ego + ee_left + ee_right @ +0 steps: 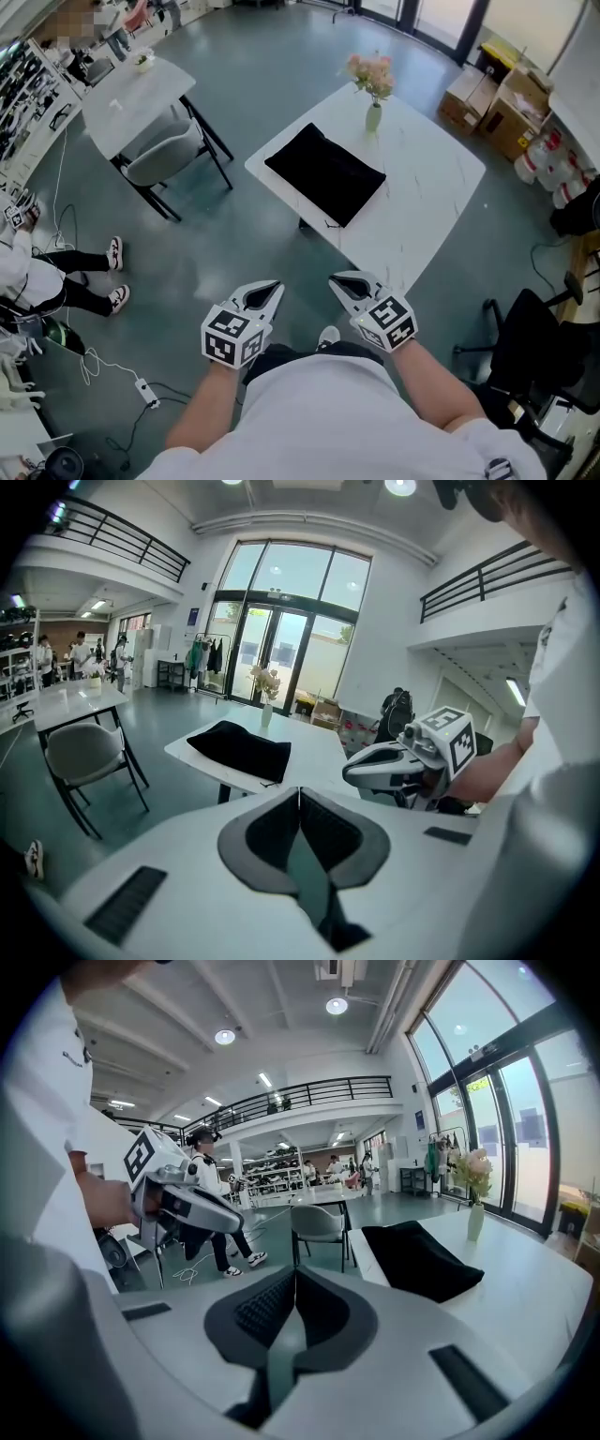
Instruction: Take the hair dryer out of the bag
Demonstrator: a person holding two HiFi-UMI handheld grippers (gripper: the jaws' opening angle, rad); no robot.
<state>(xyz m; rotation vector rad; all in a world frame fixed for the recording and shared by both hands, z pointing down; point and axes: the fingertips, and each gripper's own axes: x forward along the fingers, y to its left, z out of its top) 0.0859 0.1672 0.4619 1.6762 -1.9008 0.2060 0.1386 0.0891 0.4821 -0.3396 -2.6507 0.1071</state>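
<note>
A black cloth bag [326,173] lies flat on the white square table [422,202], with its drawstring end toward me. The same bag [240,749] shows in the left gripper view, and the bag [419,1258] shows in the right gripper view. No hair dryer is visible; whatever is inside the bag is hidden. My left gripper [273,287] and right gripper [339,280] are held side by side over the floor, short of the table's near corner. Both are shut with nothing between the jaws.
A vase of pink flowers [373,89] stands on the table beyond the bag. A second white table with a grey chair [161,155] is at the left. A black office chair [530,342] is at the right, cardboard boxes [497,98] behind. A person's legs [80,281] and cables lie at the left.
</note>
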